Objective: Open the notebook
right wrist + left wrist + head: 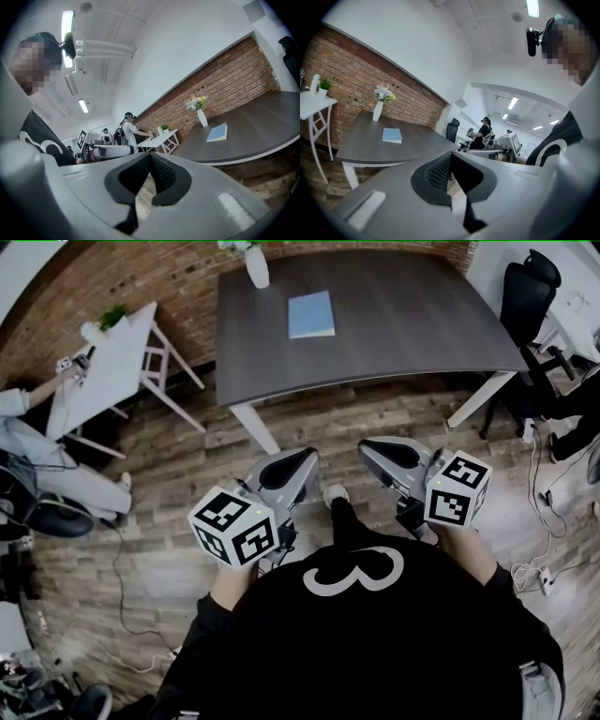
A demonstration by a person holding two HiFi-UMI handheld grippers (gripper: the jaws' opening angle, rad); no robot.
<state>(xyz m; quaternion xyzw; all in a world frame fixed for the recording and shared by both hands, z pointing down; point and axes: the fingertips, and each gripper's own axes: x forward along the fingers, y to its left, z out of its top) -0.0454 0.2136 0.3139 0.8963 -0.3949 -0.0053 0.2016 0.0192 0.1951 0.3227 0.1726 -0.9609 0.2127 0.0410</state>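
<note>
Left gripper [298, 463] fingers are sitting closed, pads together, nothing between them. Right gripper [373, 450] is showing the same: fingers closed, empty. Both are being held low in front of the person's torso, over the wood floor [187, 474], side by side and apart from each other, marker cubes facing the head camera. Both are pointing toward the tabletop [403, 324] and are well short of its near edge.

Notebook [310, 314] is lying closed and flat on the dark tabletop, light blue cover up, toward the far side. It is sitting near the white vase [257, 266] with flowers, not touching it. Neither gripper is touching the notebook.

In the left gripper view the notebook [392, 135] is showing left of the closed fingers [438, 171]; in the right gripper view it [217, 133] is showing to their right.

A white side table [103, 371] is standing left of the tabletop against the brick wall [141, 277]. A black office chair [525, 292] is standing at the right end.
</note>
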